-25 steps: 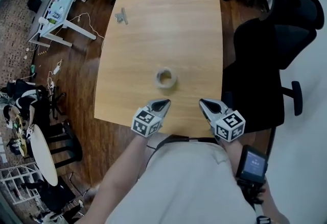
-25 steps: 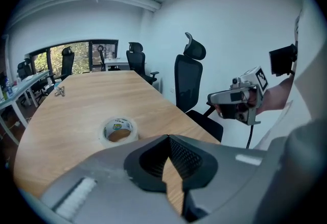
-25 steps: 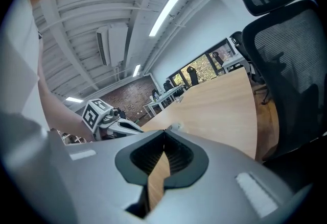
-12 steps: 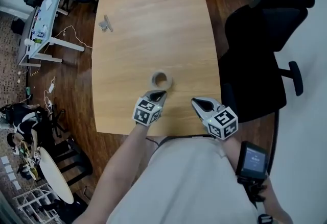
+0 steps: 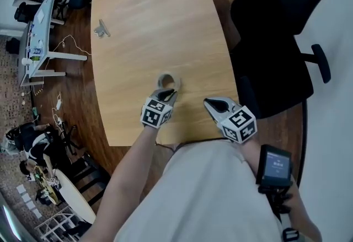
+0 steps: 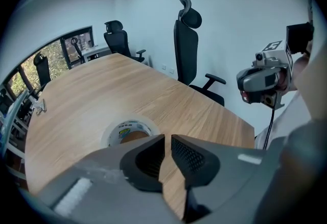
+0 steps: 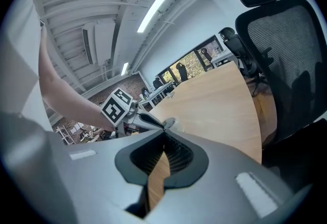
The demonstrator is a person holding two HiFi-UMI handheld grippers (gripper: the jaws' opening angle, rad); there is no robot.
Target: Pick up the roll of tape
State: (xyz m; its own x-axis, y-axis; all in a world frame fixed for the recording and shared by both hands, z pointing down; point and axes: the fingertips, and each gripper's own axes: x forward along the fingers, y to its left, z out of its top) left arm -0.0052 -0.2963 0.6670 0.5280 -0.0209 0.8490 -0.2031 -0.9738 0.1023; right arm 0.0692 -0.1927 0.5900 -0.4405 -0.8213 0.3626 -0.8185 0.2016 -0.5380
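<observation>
Head view: roll of tape (image 5: pixel 168 80) lies just beyond left gripper (image 5: pixel 169 92), empty jaws opening; right gripper (image 5: pixel 208 103), jaws together, farther.

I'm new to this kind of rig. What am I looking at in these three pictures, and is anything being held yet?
No robot: a person holds hand-worked tongs in each hand. The head view looks down from a camera on the person's head; the other two views ride on the tongs and look along their jaws. On the wooden table lie a roll of tape and, farther off, a small grey metal thing. The left tongs are close up to the tape, jaws opening, nothing between them. The right tongs are shut and empty. Nothing is held yet.
</observation>
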